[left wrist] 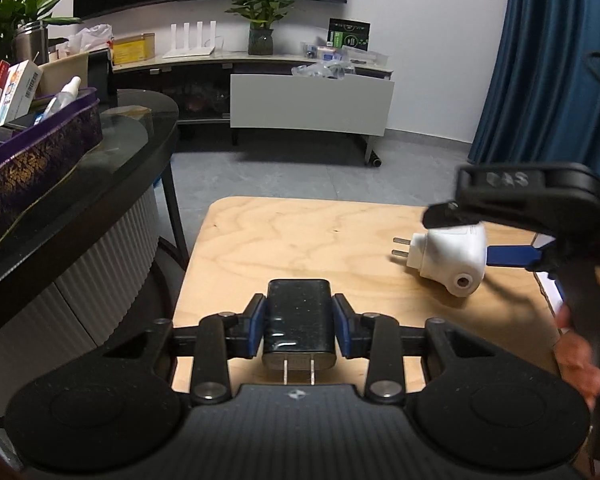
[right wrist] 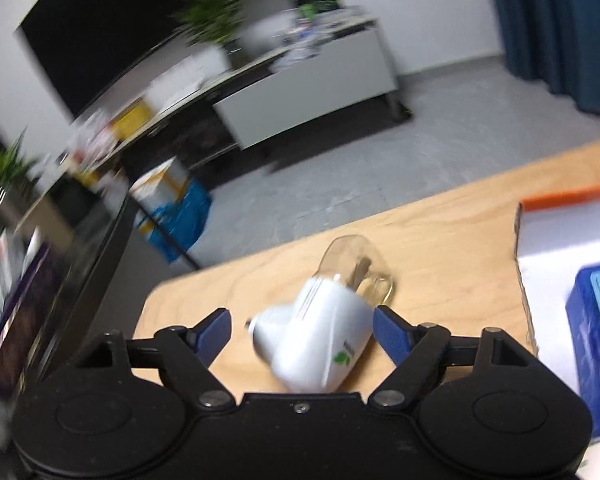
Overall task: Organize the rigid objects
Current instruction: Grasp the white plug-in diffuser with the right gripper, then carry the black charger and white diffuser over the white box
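My left gripper (left wrist: 299, 322) is shut on a black charger block (left wrist: 299, 316), its two prongs pointing back toward the camera, held just above the wooden table (left wrist: 300, 240). A white plug-in device (left wrist: 450, 258) with two prongs lies on the table at the right. In the right wrist view the same white device (right wrist: 320, 340) with a clear bottle end (right wrist: 356, 268) lies between the open blue fingers (right wrist: 388, 332) of my right gripper (right wrist: 302, 332). The right gripper (left wrist: 480, 236) also shows in the left wrist view, around the device. The right view is motion-blurred.
A dark glass table (left wrist: 112, 168) with a purple patterned box (left wrist: 32, 160) of cartons stands at the left. A white box with an orange edge (right wrist: 568, 220) and a blue box (right wrist: 596, 344) sit at the table's right. A TV stand (left wrist: 308, 104) is across the floor.
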`<state>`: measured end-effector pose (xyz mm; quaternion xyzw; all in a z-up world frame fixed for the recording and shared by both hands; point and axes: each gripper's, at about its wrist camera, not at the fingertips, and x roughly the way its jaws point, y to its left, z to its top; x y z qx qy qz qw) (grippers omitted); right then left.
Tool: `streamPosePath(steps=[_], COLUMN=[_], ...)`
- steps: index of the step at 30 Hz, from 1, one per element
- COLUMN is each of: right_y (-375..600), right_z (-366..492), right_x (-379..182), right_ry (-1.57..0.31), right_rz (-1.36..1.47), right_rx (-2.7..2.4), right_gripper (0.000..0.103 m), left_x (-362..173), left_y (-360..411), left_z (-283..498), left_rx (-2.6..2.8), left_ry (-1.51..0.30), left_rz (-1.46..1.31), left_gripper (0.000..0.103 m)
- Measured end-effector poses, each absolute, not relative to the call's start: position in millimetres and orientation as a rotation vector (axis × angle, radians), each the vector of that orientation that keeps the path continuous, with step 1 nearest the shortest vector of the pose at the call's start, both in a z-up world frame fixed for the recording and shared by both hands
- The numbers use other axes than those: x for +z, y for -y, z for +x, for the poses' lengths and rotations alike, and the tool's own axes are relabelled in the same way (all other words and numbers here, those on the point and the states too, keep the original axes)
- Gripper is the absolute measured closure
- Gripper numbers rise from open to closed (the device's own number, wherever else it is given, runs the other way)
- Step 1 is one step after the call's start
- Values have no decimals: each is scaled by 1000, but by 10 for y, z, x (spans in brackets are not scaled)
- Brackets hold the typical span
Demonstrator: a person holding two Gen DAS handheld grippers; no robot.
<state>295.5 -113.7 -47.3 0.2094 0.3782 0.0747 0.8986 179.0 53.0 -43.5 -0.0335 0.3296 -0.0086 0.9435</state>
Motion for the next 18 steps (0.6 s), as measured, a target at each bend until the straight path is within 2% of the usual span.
streamPosePath(steps=[7,9,10,11,18], right_y=[934,888,894,922,1004], right_z=[3143,3141,3130,3126,2829], right_x=[-603,-633,-641,-660,-546], right_ry=[-791,-776,-768,-766,-701], right_rz=[412,371,347,349,230], right_rx=[40,46,59,85,154], right_gripper=[1,19,43,47,53], left_x=[-484,-493,-494,-500,-476], left_y=[-573,-584,-589,-596,-580], left_z=[1781,1760,1763,1758,1712], left_rx=[-33,-35,-36,-37,-43], left_ry=[-664,-660,-659,-658,-654], left_rz=[-77,-80,-82,-86,-91], left_gripper=[67,67,67,67,67])
